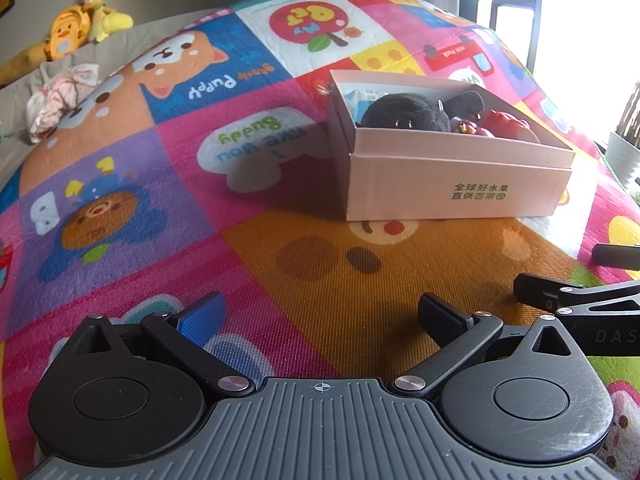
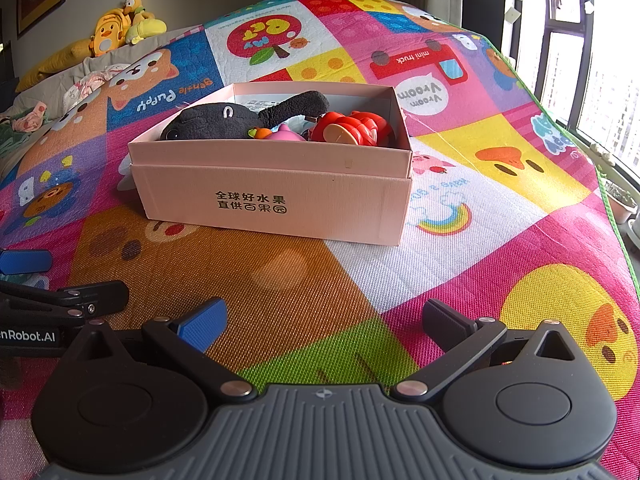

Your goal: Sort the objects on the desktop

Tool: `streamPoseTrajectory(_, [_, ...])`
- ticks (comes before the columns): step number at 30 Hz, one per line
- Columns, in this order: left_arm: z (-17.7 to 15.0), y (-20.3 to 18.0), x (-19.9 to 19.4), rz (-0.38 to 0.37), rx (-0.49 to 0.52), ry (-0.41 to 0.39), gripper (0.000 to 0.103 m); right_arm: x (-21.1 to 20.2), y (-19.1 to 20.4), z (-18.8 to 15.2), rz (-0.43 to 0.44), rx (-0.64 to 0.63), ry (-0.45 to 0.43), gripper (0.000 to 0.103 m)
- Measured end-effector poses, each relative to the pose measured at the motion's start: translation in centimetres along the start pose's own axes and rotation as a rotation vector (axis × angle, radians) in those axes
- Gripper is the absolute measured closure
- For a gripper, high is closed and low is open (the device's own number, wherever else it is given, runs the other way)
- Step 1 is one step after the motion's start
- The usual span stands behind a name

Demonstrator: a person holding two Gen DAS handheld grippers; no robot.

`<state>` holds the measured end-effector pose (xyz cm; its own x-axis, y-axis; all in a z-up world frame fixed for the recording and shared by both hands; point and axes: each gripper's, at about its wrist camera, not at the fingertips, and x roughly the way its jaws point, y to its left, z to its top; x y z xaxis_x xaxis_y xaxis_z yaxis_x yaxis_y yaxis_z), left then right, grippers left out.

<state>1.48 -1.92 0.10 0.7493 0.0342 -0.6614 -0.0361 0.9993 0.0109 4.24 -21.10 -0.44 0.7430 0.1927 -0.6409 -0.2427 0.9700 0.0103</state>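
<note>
A pink cardboard box (image 1: 460, 184) (image 2: 272, 196) stands on the colourful play mat. Inside lie a black plush toy (image 1: 412, 112) (image 2: 224, 120), a red plastic toy (image 1: 504, 122) (image 2: 352, 128) and a small pink toy (image 2: 286, 134). My left gripper (image 1: 320, 316) is open and empty, low over the mat in front of the box. My right gripper (image 2: 324, 320) is open and empty, also in front of the box. The right gripper's fingers (image 1: 560, 296) show at the right edge of the left wrist view; the left gripper's fingers (image 2: 80, 300) show at the left edge of the right wrist view.
The cartoon-patterned mat (image 2: 460, 208) covers the whole surface. Yellow plush toys (image 1: 80, 24) (image 2: 120, 28) and crumpled cloth (image 1: 60, 96) lie at the far left on grey bedding. A window (image 2: 592, 60) runs along the right side.
</note>
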Motion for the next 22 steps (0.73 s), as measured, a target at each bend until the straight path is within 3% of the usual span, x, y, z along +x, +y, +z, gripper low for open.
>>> streamPoseTrajectory(22, [0.14,-0.11,0.22,-0.012,0.009,0.018,0.000,-0.02,0.02,-0.01,0.000,0.000,0.000,0.000])
